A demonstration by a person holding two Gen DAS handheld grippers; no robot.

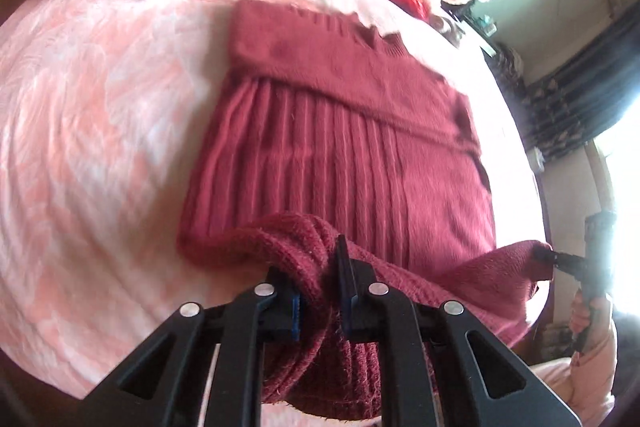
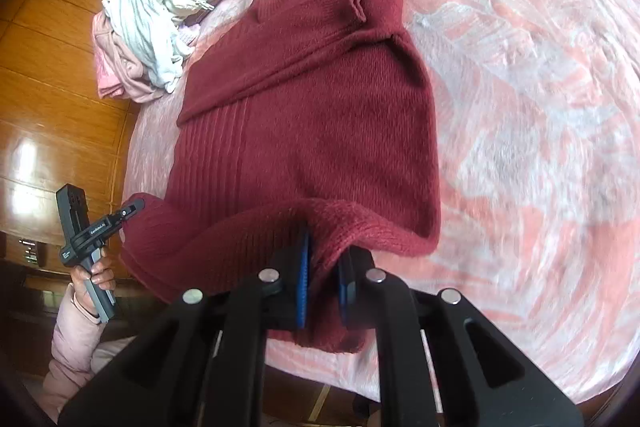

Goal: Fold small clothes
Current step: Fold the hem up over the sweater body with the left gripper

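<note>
Both grippers are clamped on the near hem of the sweater [image 1: 340, 131]: the left gripper [image 1: 320, 291] has its jaws nearly closed on a bunched roll of the ribbed hem at one corner, and the right gripper [image 2: 324, 279] pinches the other corner the same way, each seen small at the edge of the other's view. That hem is lifted clear of the bed [image 2: 540, 107] and sags between the two grips, while the rest of the dark red knit lies flat on the pink patterned cover, collar end farthest away. A sleeve, or both, looks already laid across the chest as a band, and the sides appear tucked in, so the sweater has a narrow, roughly rectangular outline. By my reading the sleeve and side folds are done, and what is left is the lengthwise fold: carrying the raised hem toward the collar, laying it down and smoothing it. Beyond the sweater, near the head of the bed, sits a loose pile [image 2: 152, 27] of pale clothes, white over pink, and I cannot tell whether those are finished or waiting. No basket, box or other container shows in either view, so nothing can be said of contents.
</note>
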